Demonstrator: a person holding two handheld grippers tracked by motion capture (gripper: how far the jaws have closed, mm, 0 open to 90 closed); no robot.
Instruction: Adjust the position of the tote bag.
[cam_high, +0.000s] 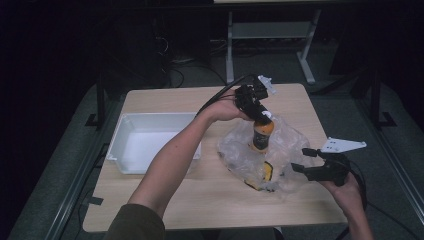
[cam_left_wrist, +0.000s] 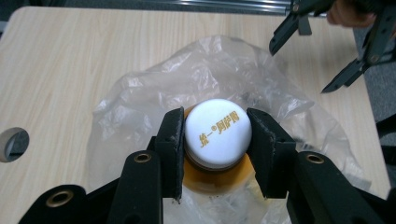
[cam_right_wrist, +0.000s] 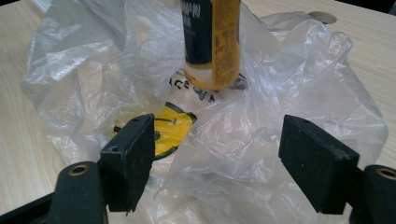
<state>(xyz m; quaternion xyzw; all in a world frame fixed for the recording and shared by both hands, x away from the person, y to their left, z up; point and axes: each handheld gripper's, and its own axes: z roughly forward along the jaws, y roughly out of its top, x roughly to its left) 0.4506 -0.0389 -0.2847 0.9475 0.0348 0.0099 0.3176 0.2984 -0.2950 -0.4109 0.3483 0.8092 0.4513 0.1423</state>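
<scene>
Lifting bottle (cam_high: 262, 134) from plastic bag (cam_high: 290, 145), left gripper (cam_left_wrist: 217, 135) pinching its white cap.
I kept the pull vertical; right gripper (cam_right_wrist: 217, 158) spread, ready to pin the bag.

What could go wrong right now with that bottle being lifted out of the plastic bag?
1. The left gripper holds the bottle only by its white cap; the bottle might slip or swing.
2. The plastic bag lies loose around the bottle's base, and the right gripper is open, not pinning it, so the bag may cling and ride up.
3. If the bottle drops, it could roll across the table.
</scene>
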